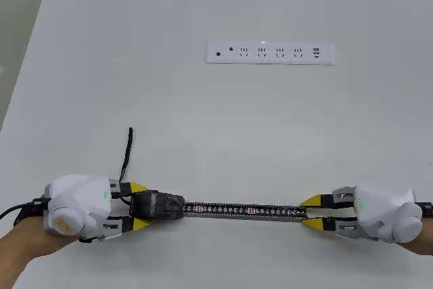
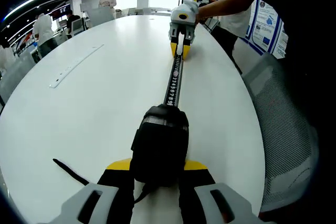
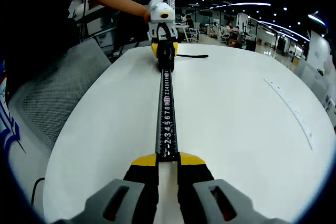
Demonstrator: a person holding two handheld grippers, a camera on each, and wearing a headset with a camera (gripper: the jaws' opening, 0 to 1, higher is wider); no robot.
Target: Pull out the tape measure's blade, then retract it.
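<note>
On the white table [image 1: 203,133], near its front edge, the left gripper [image 1: 140,206] has its yellow-tipped jaws closed on the black case of the tape measure [image 1: 160,206], one jaw on each side. In the left gripper view the case sits squarely between the tips, with its mouth facing away from the camera. The blade [image 1: 243,210] is drawn out of the case and runs in a straight line, low over the tabletop, across to the right gripper [image 1: 312,212]. That gripper's jaws are pinched together on the blade's free end (in the right gripper view the printed scale begins right at the yellow tips, and the jaws meet with almost no gap). Whether the blade touches the surface along its length cannot be told. The two grippers face each other, well apart, with the numbered blade stretched between them. A thin black strap [image 1: 126,148] lies on the table, starting beside the left gripper's jaws and curving away from the person. Farther back on the table, well apart from the blade and roughly parallel to it, a white power strip [image 1: 270,53] lies flat with its sockets up. The person's left hand [image 1: 27,241] shows at the lower left edge, behind the left gripper. In the right gripper view a grey mesh chair [image 3: 58,85] stands just beside the table's edge.
</note>
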